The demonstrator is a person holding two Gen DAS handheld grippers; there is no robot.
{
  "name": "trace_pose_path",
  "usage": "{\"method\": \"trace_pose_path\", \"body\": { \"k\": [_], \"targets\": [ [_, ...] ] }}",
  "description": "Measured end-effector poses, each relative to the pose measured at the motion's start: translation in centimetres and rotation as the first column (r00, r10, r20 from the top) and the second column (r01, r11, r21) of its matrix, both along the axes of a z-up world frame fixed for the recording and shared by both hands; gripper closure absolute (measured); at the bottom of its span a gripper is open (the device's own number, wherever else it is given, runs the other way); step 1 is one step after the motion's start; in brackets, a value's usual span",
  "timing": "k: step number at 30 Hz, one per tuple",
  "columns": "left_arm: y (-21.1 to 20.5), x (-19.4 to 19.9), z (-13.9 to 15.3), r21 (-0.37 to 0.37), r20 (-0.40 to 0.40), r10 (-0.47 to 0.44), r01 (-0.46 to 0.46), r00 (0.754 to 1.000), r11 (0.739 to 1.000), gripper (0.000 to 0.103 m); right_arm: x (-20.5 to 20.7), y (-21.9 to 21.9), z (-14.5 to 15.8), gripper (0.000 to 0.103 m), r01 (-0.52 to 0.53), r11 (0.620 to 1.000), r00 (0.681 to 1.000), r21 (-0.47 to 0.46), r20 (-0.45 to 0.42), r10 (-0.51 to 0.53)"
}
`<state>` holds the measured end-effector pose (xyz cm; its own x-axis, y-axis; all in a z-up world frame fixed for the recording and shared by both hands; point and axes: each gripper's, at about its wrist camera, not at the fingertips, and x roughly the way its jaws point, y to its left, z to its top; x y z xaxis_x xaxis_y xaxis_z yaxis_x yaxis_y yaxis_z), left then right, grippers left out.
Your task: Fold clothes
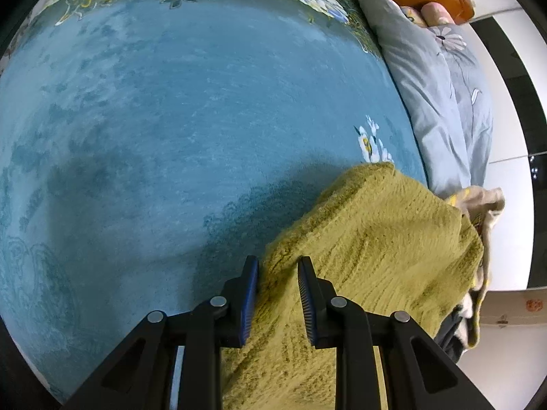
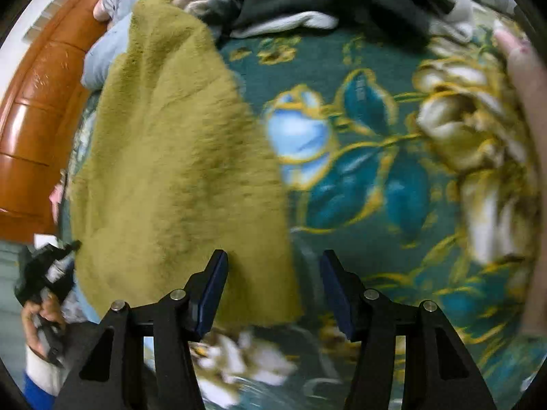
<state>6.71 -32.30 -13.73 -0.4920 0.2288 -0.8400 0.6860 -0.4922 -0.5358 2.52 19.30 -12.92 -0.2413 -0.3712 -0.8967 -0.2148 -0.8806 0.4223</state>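
A: Start with the left wrist view. What is the left hand-held gripper point(image 1: 277, 266) doing?

B: Its fingers stand a little apart with the edge of the olive-green fleece garment point(image 1: 372, 239) running between them. Whether the pads actually pinch the cloth I cannot tell. The garment drapes away from the gripper towards the grey floral duvet point(image 1: 441, 95), over the teal floral blanket point(image 1: 171, 119) that covers the bed.

A: Any fold visible there?

B: None that I can make out. It looks bunched and hanging, not flat. Past its far edge a beige piece of clothing point(image 1: 485, 201) peeks out.

A: And the right wrist view?

B: It is blurred. The right hand-held gripper point(image 2: 273, 263) is spread wide, holding nothing; the green garment's point(image 2: 177, 143) lower edge lies between its fingers, nearer the left one. Beyond the garment's far end sits a heap of dark and light clothes point(image 2: 307, 3). The wooden headboard point(image 2: 37, 109) is beside the garment. A hand point(image 2: 41, 314) grips the other device there.

A: So how far along?

B: Early, I judge. This garment is being laid out, no fold made, and the heap remains untouched.
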Motion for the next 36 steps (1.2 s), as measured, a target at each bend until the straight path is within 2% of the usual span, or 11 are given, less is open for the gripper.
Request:
{"method": "trace_pose_path", "body": {
  "k": [2,3,4,6,9,15,20,22,27,30,36],
  "targets": [
    [-0.2,0.4,0.1,0.008,-0.011,0.009,-0.009,1.0,1.0,0.078,-0.5,-1.1,-0.2,0.048,0.017,1.0,1.0,0.002,0.008,-0.017],
    [-0.3,0.5,0.2,0.011,-0.015,0.011,-0.011,1.0,1.0,0.078,-0.8,-1.6,-0.2,0.057,0.028,0.999,0.999,0.016,0.025,-0.028],
    [-0.4,0.7,0.2,0.014,-0.02,0.012,-0.012,1.0,1.0,0.078,-1.0,-2.0,-0.2,0.075,0.039,0.999,0.998,0.029,0.043,-0.04],
    [-0.6,1.0,0.4,0.02,-0.03,0.015,-0.015,0.999,1.0,0.081,-1.3,-2.6,0.3,0.095,0.038,0.997,0.998,0.07,0.055,-0.041],
    [-0.4,0.8,0.7,0.025,-0.05,-0.02,0.021,0.999,0.999,0.092,-1.1,-2.6,2.8,0.096,0.043,0.993,0.999,0.107,0.01,-0.044],
    [0.5,0.8,2.6,0.026,-0.176,-0.114,0.121,0.978,0.992,0.095,0.4,-1.1,9.1,0.096,0.107,0.977,0.991,0.184,-0.101,-0.09],
    [0.8,2.1,4.0,0.092,-0.248,-0.14,0.168,0.959,0.982,0.096,2.3,-0.5,13.4,0.096,0.142,0.946,0.985,0.293,-0.133,-0.106],
    [1.3,2.6,4.5,0.118,-0.258,-0.157,0.192,0.953,0.974,0.096,3.5,-0.5,14.1,0.096,0.157,0.933,0.984,0.324,-0.128,-0.121],
    [3.5,3.0,6.7,0.052,-0.239,-0.3,0.321,0.923,0.946,0.097,6.2,0.0,14.9,0.096,0.204,0.901,0.978,0.382,-0.117,-0.172],
    [4.9,4.3,7.8,0.063,-0.229,-0.338,0.361,0.913,0.93,0.097,7.5,0.7,15.1,0.096,0.207,0.88,0.978,0.427,-0.101,-0.181],
    [7.5,6.9,8.8,0.069,-0.151,-0.428,0.441,0.891,0.895,0.097,11.2,2.8,13.9,0.096,0.185,0.877,0.981,0.444,-0.025,-0.195]
  ]
}}
